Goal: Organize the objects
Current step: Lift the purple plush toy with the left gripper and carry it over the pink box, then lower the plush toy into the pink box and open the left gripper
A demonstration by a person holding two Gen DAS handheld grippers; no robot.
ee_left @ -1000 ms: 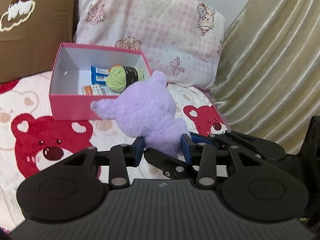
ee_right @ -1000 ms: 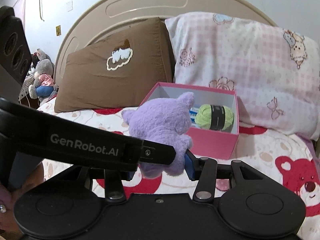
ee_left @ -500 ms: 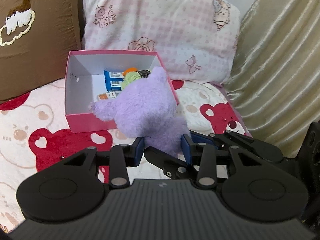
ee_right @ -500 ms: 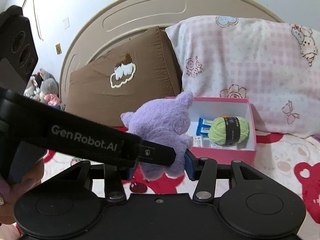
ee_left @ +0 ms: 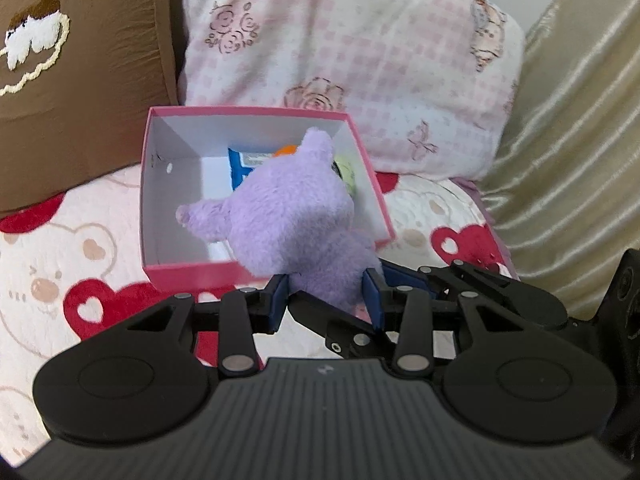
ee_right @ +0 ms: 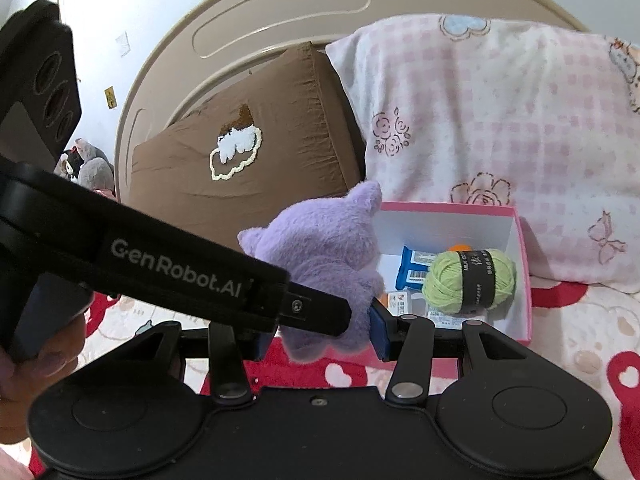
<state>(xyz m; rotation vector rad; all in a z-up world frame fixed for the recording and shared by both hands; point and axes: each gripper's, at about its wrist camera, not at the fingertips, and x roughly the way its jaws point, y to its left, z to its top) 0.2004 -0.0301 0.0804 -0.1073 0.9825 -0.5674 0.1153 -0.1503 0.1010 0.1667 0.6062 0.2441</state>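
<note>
Purple plush toy (ee_left: 296, 216), soft and eared, pinched low on its body by both claws at once. Left claw (ee_left: 326, 304) clamped on the toy's base, blue pads pressed into the fur on either side. Right claw (ee_right: 320, 334) likewise clamped on the toy's lower body, partly masked in its own view by the left tool's black arm crossing in front.

Just ahead of the claws, an open pink box (ee_left: 160, 200) with white inner walls, resting on the bed. Toy's head now raised over the box's near wall and hanging above the interior; a second ago lower and short of the box, off toward the front right corner. Box larger and more central in the left view than before, with both claws carried closer to it.

Inside the box, beyond the right claw: green yarn ball (ee_right: 470, 280) with a black band, blue packet (ee_right: 414, 268) beside it, both largely hidden behind the toy in the left view.

Farther ahead, brown pillow (ee_right: 256, 152) and pink checked pillow (ee_right: 500, 128) leaning on the headboard (ee_right: 280, 12). Beneath everything, a bear-print blanket (ee_left: 72, 272) in red and cream. To the right of the left claw, gold curtain (ee_left: 580, 140).
</note>
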